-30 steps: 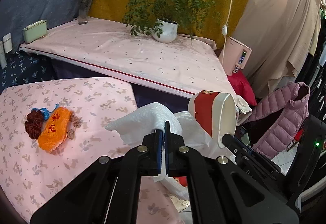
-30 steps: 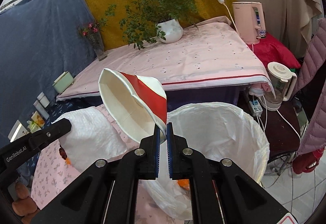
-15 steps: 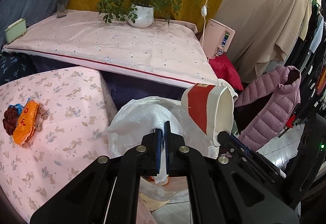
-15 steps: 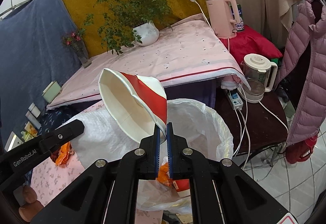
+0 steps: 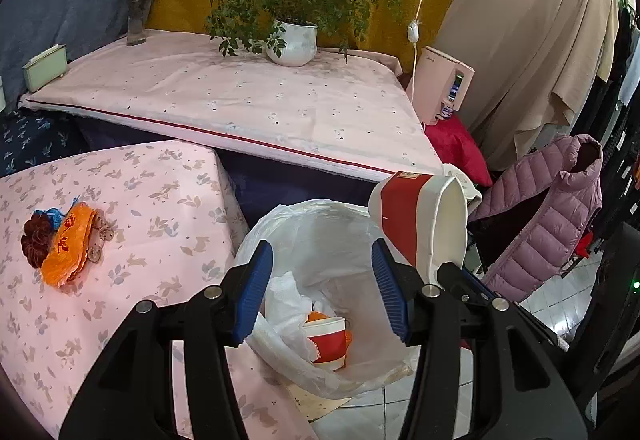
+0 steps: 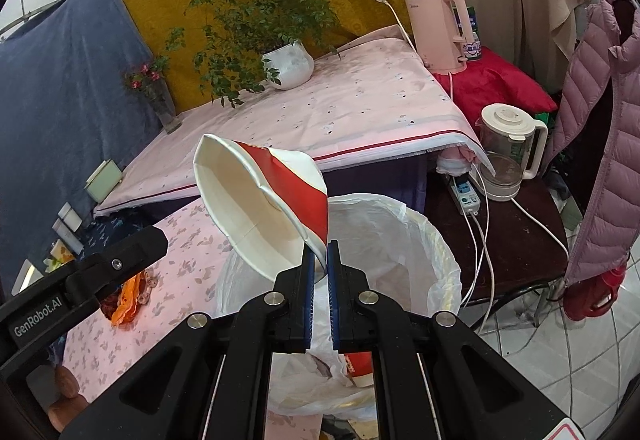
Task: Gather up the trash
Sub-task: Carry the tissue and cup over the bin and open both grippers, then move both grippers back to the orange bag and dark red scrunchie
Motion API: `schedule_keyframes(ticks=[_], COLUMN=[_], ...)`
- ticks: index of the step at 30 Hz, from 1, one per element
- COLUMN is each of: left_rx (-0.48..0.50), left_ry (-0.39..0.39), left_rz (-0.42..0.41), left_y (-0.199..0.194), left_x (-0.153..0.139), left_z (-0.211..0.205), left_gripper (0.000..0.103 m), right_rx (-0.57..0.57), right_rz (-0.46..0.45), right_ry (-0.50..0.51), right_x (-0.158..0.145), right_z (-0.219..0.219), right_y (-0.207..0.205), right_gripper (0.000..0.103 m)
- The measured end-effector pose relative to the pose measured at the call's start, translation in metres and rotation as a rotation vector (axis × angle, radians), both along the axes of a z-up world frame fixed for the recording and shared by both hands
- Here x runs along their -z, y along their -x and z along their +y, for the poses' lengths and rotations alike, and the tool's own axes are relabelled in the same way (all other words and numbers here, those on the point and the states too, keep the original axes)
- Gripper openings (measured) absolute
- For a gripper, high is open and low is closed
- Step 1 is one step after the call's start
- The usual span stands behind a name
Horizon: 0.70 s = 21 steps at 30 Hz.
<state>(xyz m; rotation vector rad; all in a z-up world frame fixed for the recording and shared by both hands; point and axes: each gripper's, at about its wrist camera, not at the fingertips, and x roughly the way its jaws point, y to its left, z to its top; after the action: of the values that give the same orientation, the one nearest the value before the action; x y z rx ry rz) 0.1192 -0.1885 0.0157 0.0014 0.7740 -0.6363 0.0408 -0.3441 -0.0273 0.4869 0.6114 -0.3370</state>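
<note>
A white trash bag (image 5: 320,232) stands open beside the near table, also seen in the right wrist view as trash bag (image 6: 400,236). Crumpled white tissue (image 5: 288,296) lies inside it next to a red and white paper cup (image 5: 330,340). My left gripper (image 5: 322,286) hovers over the bag's mouth, its jaws opening with nothing between them. My right gripper (image 6: 319,268) is shut on the rim of a second red and white paper cup (image 6: 264,208), tilted above the bag; this cup (image 5: 420,224) shows at the right in the left wrist view.
An orange and brown cloth toy (image 5: 64,240) lies on the near floral table (image 5: 120,320). Behind is a larger pink-covered table (image 5: 248,108) with a potted plant (image 5: 292,44) and a vase (image 5: 138,16). A kettle (image 6: 508,156), a power strip (image 6: 466,196) and a purple jacket (image 6: 600,144) stand right.
The left gripper opened and the white tissue it held dropped into the bag. Both grippers shifted over the bag. The right gripper still holds the cup.
</note>
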Motion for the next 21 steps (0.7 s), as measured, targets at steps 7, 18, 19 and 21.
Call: schedule_keyframes(ticks=[7, 18, 19, 21], left_rx=[-0.02, -0.068, -0.074, -0.089], left_ry=[-0.006, 0.001, 0.001, 0.002], left_rz=[0.004, 0.014, 0.017, 0.019], left_y=[-0.002, -0.006, -0.007, -0.008], left_x=[0.004, 0.009, 0.01, 0.011], left_z=[0.008, 0.025, 0.027, 0.032], left_gripper=[0.049, 0.06, 0.06, 0.061], right_rx=[-0.009, -0.01, -0.015, -0.028], right_rz=[0.009, 0.007, 0.008, 0.006], right_ry=[-0.001, -0.015, -0.013, -0.01], right_x=[0.003, 0.003, 0.002, 0.001], right_z=[0.003, 0.008, 0.01, 0.016], right_y=[-0.003, -0.004, -0.004, -0.006], right_gripper=[0.008, 0.02, 0.022, 0.027])
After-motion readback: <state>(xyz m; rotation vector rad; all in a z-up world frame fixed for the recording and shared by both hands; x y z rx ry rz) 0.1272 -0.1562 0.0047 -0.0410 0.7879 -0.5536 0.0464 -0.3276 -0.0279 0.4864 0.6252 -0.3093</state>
